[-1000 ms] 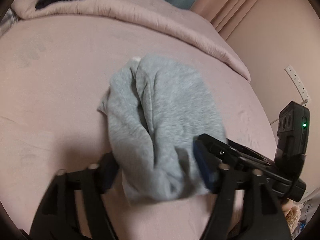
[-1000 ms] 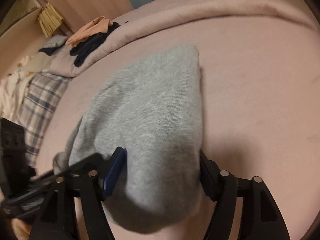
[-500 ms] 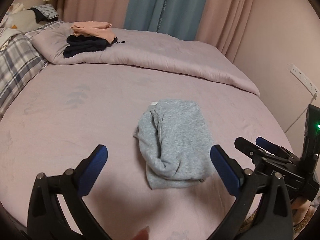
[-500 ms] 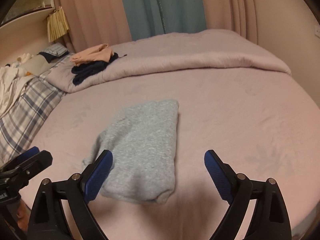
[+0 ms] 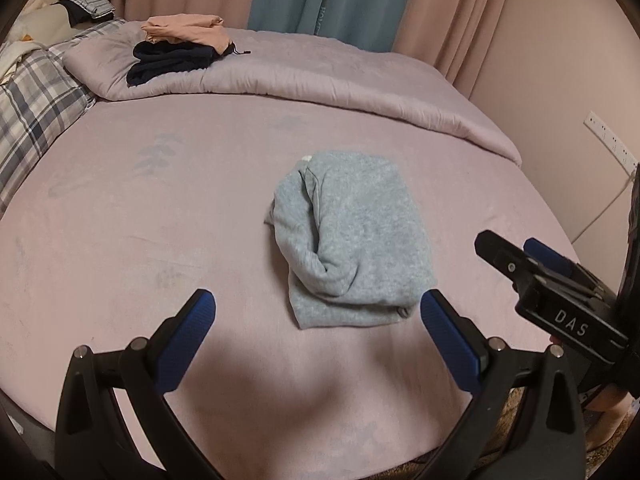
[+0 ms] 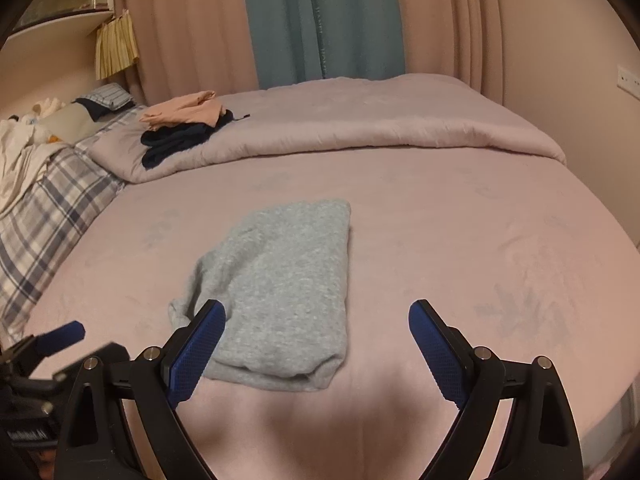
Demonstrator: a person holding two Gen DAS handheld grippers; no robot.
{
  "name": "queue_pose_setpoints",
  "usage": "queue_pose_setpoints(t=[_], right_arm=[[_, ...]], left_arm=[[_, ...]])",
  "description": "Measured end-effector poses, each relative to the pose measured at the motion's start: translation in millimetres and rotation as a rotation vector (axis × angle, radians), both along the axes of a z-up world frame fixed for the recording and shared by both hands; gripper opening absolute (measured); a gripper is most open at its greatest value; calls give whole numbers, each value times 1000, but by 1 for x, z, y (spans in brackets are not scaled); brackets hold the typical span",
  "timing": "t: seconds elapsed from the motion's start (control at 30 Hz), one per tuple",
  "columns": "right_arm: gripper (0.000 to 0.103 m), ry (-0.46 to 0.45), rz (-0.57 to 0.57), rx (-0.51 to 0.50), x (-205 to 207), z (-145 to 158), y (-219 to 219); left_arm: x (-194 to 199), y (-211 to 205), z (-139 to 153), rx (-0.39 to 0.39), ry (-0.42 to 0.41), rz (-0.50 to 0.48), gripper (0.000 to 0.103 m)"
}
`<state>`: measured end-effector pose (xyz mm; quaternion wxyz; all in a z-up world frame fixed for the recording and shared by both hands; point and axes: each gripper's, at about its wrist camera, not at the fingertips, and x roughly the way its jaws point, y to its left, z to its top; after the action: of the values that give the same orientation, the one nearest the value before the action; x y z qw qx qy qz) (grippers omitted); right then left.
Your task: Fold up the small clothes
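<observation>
Left claw (image 5: 318, 322): blue pads spread wide, nothing between them. Right claw (image 6: 317, 330): pads likewise apart and empty, though from its camera the left pad overlaps the garment's near corner; contact there cannot be confirmed.

Grey knit garment (image 5: 352, 240) lies on the pink bed sheet (image 5: 160, 220), just ahead of both claws, roughly centred between the left claw's pads and ahead-left of the right claw's centre. It is gathered into a compact rectangle. Near edge looks thick and doubled; left side is looser, with a rolled ridge and a small flap sticking out.

Judgement: this item's fold appears essentially done and released; at most a tidy of the left flap remains.

Far ahead-left, on the folded-back duvet (image 6: 360, 128), 1 stack of 2 pieces: peach garment (image 6: 184, 110) on top of dark navy garment (image 6: 176, 140). Probably finished pieces; grey one likely goes there next.
</observation>
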<state>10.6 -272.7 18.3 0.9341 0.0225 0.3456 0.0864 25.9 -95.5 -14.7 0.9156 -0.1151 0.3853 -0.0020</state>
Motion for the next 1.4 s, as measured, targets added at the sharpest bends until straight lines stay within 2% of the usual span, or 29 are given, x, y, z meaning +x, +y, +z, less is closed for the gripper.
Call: queue_pose_setpoints(t=[0.27,0.67,1.4], right_arm=[[93,1,-7,-17,-6,0,3],[93,1,-10,-21,-8,0,4],[93,6,-17,-25,-10,0,3]], left_arm=[[-4,-4,0,26,2,-3,102],[-11,5,3,27,-8,27,102],[-16,2,7,27,-20,3,102]])
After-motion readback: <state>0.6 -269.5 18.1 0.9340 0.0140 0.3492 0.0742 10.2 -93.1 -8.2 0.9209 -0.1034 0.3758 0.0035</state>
